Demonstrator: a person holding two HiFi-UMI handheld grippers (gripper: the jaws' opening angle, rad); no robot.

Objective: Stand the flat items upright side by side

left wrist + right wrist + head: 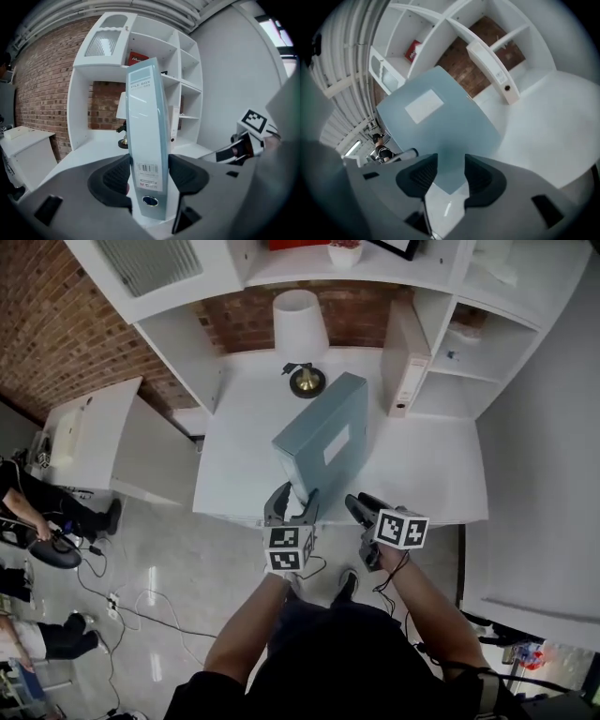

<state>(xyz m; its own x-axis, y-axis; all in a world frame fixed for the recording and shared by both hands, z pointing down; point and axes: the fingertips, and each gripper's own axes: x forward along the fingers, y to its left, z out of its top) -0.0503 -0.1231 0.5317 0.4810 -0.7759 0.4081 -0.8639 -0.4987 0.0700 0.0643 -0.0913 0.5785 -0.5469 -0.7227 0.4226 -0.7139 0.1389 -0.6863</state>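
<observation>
A light blue box file (323, 437) stands on end on the white desk (422, 465), its spine toward me. My left gripper (292, 498) is shut on the lower spine; in the left gripper view the pads (117, 176) press both sides of the box file (146, 131) above the finger hole. My right gripper (361, 507) sits just right of it at the desk's front. In the right gripper view the box file's (440, 126) lower corner lies between the open jaws of my right gripper (451, 173) without clear contact. A white binder (405, 362) stands against the shelf unit.
A white lamp (302, 329) with a brass base stands at the back of the desk. Open shelf compartments (469, 352) rise at the right. A lower white side table (94, 423) is at the left, with people and cables on the floor beyond.
</observation>
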